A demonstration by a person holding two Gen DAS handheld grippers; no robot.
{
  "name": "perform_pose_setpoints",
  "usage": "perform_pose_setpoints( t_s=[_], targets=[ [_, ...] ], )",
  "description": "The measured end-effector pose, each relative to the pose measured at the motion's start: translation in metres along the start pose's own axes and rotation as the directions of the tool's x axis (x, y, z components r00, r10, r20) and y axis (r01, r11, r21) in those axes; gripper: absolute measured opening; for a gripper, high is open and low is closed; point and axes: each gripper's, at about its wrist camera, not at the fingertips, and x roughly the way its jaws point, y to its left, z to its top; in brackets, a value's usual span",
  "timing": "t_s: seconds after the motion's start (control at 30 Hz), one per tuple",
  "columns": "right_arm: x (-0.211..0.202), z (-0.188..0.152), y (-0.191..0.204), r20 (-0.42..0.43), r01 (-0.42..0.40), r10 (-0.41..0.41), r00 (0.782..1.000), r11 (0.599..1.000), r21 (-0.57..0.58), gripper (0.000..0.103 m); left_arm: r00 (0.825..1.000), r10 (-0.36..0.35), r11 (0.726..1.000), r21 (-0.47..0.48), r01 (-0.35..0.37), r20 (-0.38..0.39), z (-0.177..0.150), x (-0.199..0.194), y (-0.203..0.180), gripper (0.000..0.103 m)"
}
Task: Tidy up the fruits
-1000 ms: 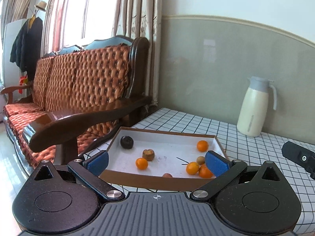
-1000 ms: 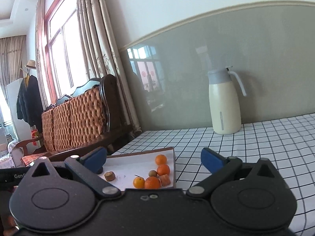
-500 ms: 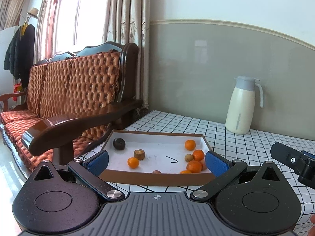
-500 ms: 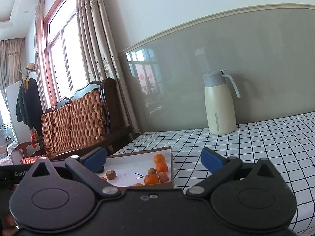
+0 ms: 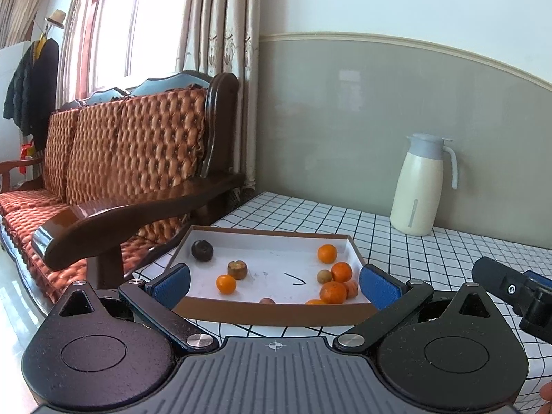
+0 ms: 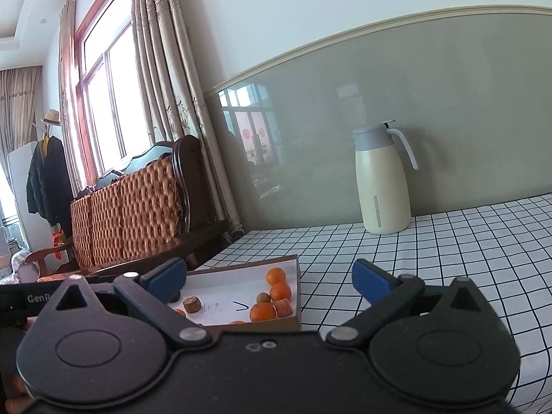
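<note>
Fruit sits scattered in a shallow cardboard tray (image 5: pixel 276 314) on the checked tablecloth (image 5: pixel 414 252). Going left to right in the left wrist view: a dark fruit (image 5: pixel 202 250) at the far left corner, then a brown cut fruit (image 5: pixel 237 269) touching nothing, a lone orange (image 5: pixel 226 283) just beside it, and — at the right wall — a cluster of oranges (image 5: pixel 336 281) with a small brown one among them. The left gripper (image 5: pixel 274 284) hangs released, jaws spread wide and empty, squarely facing the tray's near wall; the tray's long axis runs across its line of sight. The right gripper (image 6: pixel 269 281) is likewise spread and empty, but the tray lies off to its left. So the left one looks better placed — fruit is straight ahead, below its fingers.
</note>
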Motion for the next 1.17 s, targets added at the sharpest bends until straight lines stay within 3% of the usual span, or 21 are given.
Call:
perform_pose_setpoints(
  t_s=[0.97,1.17],
  targets=[
    [0.003,0.008,0.008,-0.013,0.018,-0.019,1.0,0.999,-0.048,0.097,1.0,0.026,1.0,-0.004,-0.026,-0.003,-0.002,0.002,0.012,0.103],
    [0.007,0.007,0.008,-0.023,0.012,-0.013,1.0,0.999,-0.043,0.097,1.0,-0.009,1.0,-0.026,0.01,0.012,-0.007,0.004,0.015,0.103]
  ],
)
